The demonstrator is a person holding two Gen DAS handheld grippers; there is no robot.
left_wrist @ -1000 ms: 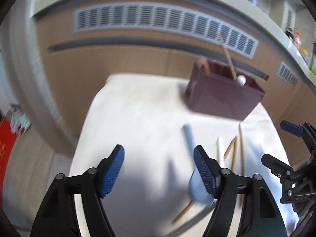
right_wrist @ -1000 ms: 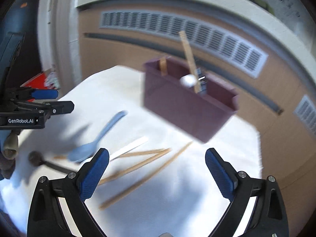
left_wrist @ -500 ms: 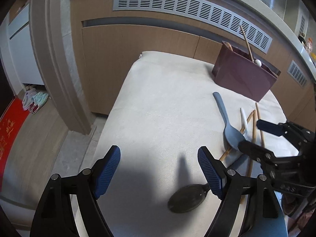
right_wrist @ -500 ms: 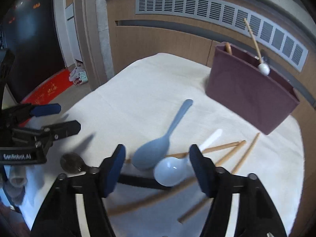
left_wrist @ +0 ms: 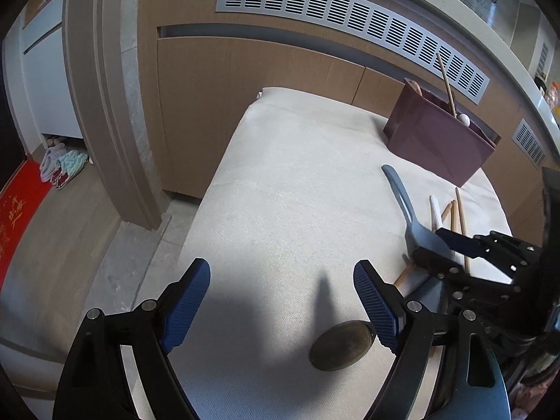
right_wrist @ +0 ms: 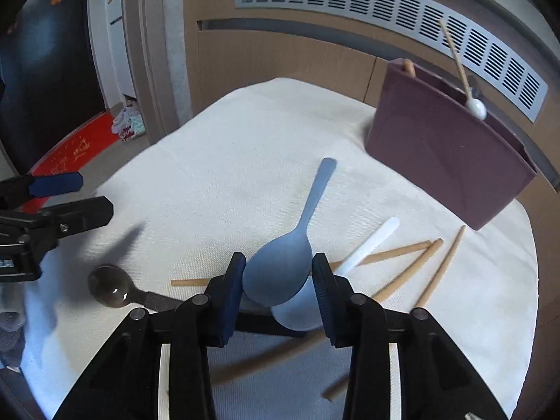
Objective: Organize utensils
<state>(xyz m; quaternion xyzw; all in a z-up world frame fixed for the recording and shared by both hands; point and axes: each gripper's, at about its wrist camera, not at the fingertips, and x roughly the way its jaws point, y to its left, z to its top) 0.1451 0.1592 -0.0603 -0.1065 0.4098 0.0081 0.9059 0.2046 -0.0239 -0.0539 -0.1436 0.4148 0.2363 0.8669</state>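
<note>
We have brought our right gripper (right_wrist: 278, 280) down, its jaws closing around the pale blue plastic spoon (right_wrist: 280, 269) lying before the maroon rectangular holder (right_wrist: 451, 161), while our left gripper (left_wrist: 280, 301) opens, empty.

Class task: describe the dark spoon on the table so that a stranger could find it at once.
Start at the maroon utensil box on the white tablecloth, then come to the near end. The dark spoon lies left of the blue spoon: the only brown, glossy bowl, on a black handle.
</note>
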